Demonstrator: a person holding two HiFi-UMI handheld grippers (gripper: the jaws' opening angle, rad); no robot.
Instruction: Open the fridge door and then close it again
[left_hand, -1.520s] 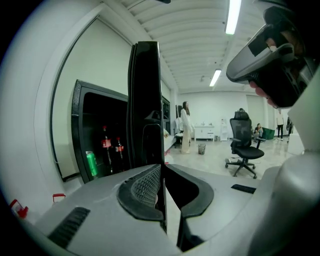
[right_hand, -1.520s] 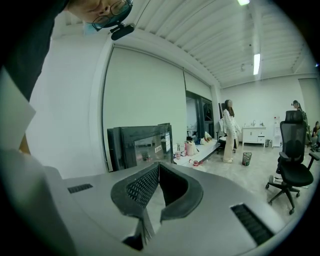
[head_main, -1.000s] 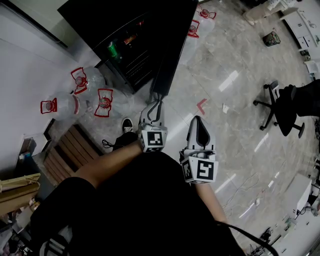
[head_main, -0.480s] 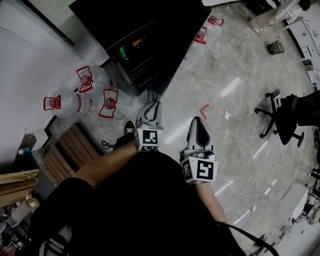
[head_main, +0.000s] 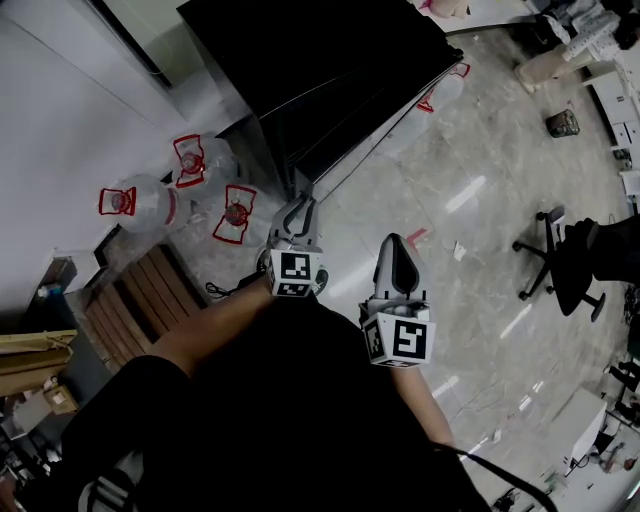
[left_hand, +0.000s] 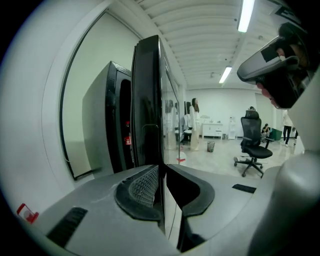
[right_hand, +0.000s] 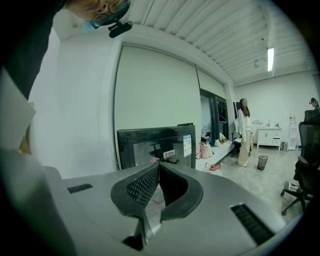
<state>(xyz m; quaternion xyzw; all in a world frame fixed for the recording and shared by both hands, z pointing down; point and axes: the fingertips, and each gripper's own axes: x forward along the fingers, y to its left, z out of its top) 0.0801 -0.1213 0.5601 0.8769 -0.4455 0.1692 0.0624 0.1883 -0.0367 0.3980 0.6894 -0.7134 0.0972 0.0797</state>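
One black fridge (head_main: 330, 60), with one door (left_hand: 148, 100), ajar. The door's free edge stands upright between the jaws of the left claw (head_main: 299, 203), which pinch it. The cabinet lies left of that edge, so closing should mean swinging the door that way. Three water jugs (head_main: 238, 210) stand left of the fridge. The right claw (head_main: 396, 243) hangs right of the door, jaws together on nothing, the farther of the two.

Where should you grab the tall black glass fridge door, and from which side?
Grab its free upright edge, coming at it edge-on. The tall black glass fridge door is a thin flat slab, so one jaw fits on each face, as the left claw grips it.
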